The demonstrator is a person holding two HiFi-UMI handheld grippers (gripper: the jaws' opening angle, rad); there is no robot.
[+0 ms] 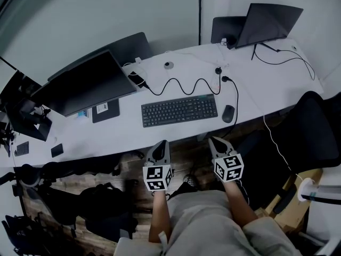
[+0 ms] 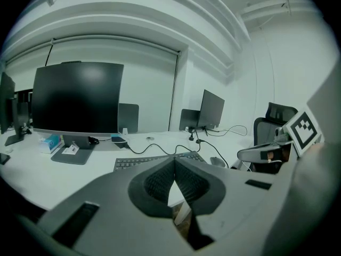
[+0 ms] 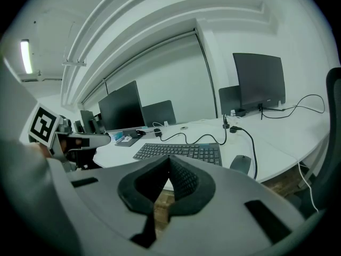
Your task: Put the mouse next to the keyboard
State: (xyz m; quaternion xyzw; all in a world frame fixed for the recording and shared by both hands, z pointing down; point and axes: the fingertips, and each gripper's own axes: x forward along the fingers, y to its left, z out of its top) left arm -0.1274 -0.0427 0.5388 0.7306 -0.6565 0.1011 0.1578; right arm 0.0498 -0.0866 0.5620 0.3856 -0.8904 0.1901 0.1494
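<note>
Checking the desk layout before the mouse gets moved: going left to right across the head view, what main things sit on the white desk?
big monitor → keyboard → mouse → second screen, at the far right end of the desk.

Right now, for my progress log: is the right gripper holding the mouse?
No, the mouse lies on the desk by the keyboard, apart from the right gripper, whose jaws are shut empty.

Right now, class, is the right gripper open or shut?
Shut: the right gripper shows its pads touching at the tips, nothing between them.
</note>
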